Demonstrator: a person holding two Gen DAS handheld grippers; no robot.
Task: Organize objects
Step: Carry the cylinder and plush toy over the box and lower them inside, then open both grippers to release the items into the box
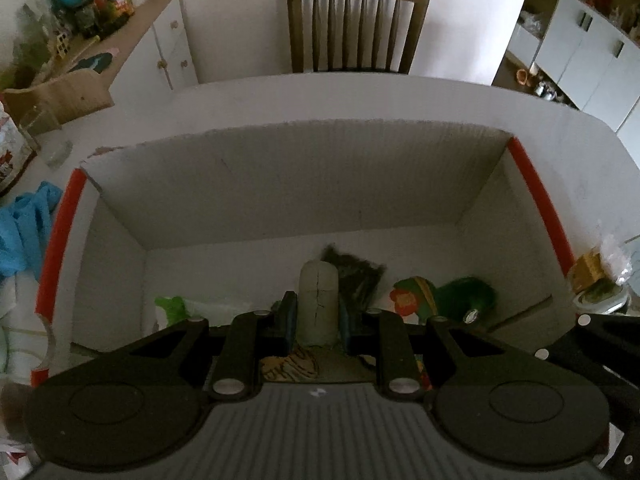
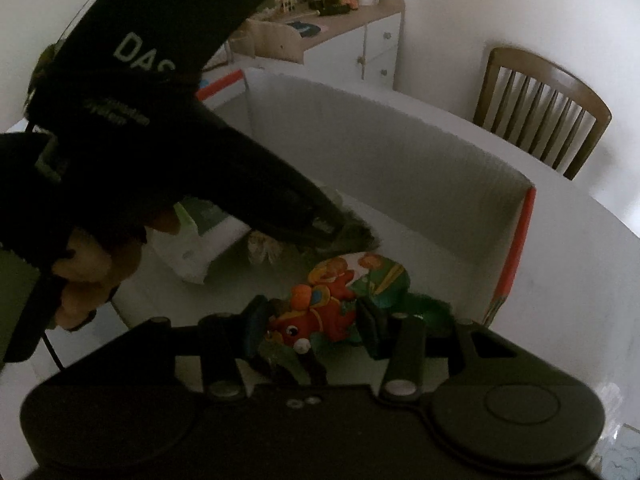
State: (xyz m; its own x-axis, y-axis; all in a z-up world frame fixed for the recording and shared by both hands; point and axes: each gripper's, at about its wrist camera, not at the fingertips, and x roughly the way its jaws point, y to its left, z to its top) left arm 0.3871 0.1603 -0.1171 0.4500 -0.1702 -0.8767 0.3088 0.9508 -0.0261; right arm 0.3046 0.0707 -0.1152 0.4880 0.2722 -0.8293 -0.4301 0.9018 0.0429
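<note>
The left gripper [image 1: 318,322] is low inside the white cardboard box [image 1: 320,184], and its two fingers are pinching a grey cylinder [image 1: 318,304] that stands upright between them. Under the cylinder lies something with a tiger-stripe pattern [image 1: 294,366]; what it is I cannot tell. Just behind the cylinder a dark bristly packet [image 1: 356,276] lies on the box floor, close to the far wall. To the left of the gripper there is a white bag with a green corner [image 1: 180,308], and to the right a colourful toy [image 1: 412,294] and a green round thing [image 1: 464,294], both near the right wall.

The right gripper [image 2: 312,326] is also inside the box [image 2: 400,136], over the colourful toy [image 2: 320,316]. Its fingers are spread on both sides of the orange part of the toy; whether the pads touch the toy I cannot tell. The left gripper [image 2: 328,228] crosses the right wrist view as a dark body, held by a hand [image 2: 96,276], with its tip down at the dark packet [image 2: 356,232].

The box floor between the bag [image 2: 192,252] and the toy is bare, and the far right corner is also bare. The side walls carry red edges [image 1: 538,200], and the rims stand well above the things inside.

Outside, a blue cloth [image 1: 24,232] lies beside the left wall. The box stands on a white table [image 1: 580,152]. Beyond the table's far edge stands a wooden chair [image 1: 358,24], and further left a low cabinet [image 1: 160,32] with jars on it.
</note>
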